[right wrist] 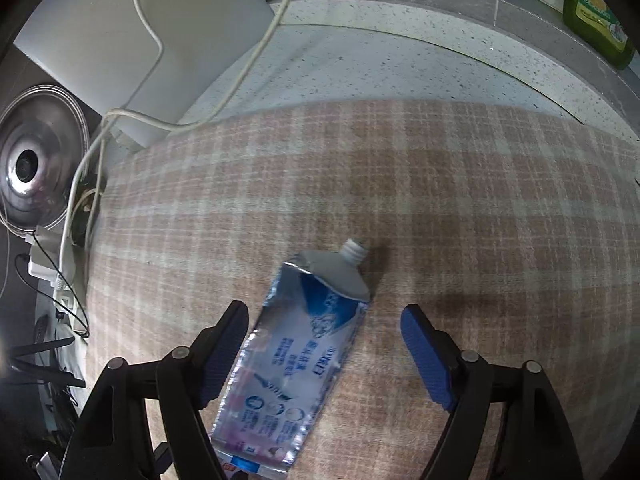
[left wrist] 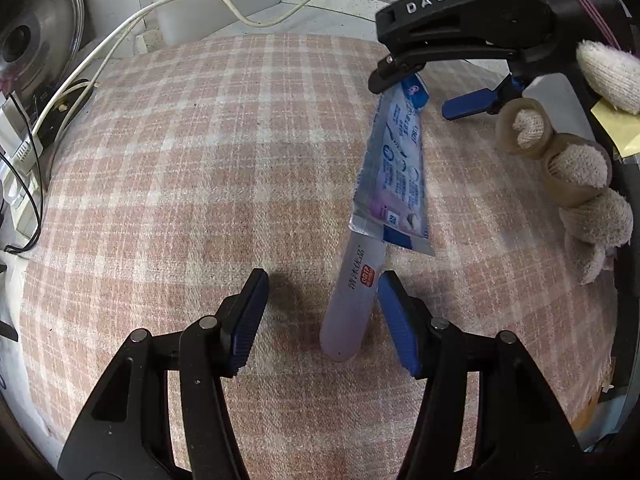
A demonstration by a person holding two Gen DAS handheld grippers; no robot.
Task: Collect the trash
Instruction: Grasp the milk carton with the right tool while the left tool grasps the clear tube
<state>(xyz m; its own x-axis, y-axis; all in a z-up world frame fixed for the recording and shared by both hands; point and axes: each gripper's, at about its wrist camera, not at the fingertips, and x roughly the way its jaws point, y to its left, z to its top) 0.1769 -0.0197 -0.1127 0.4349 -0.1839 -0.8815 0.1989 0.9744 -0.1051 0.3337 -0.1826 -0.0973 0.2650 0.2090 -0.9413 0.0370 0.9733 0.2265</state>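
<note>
On the pink plaid cloth [left wrist: 180,184], seen from the left wrist, two pieces of trash lie end to end: a flattened toothpaste tube [left wrist: 396,168] and, nearer, a slim pale tube [left wrist: 352,296] whose far end tucks under the toothpaste tube's crimped tail. The left gripper [left wrist: 320,316] hangs over the pale tube with its jaws apart; the right blue pad sits just beside the tube, the left one well off it, nothing clamped. Far right, the right gripper [left wrist: 416,92], held by a gloved hand [left wrist: 588,176], straddles the toothpaste tube's far end.

From the right wrist, the toothpaste tube [right wrist: 296,352] lies capless between the spread jaws of the right gripper [right wrist: 324,348], close to the left pad, clear of the right one. A pot lid [right wrist: 36,160] and white cables [right wrist: 248,52] stay far left.

Both hands seem at the reach-and-straddle stage. Next, each should settle lower, centre its tube, then close firmly, since both tubes lie flat.
</note>
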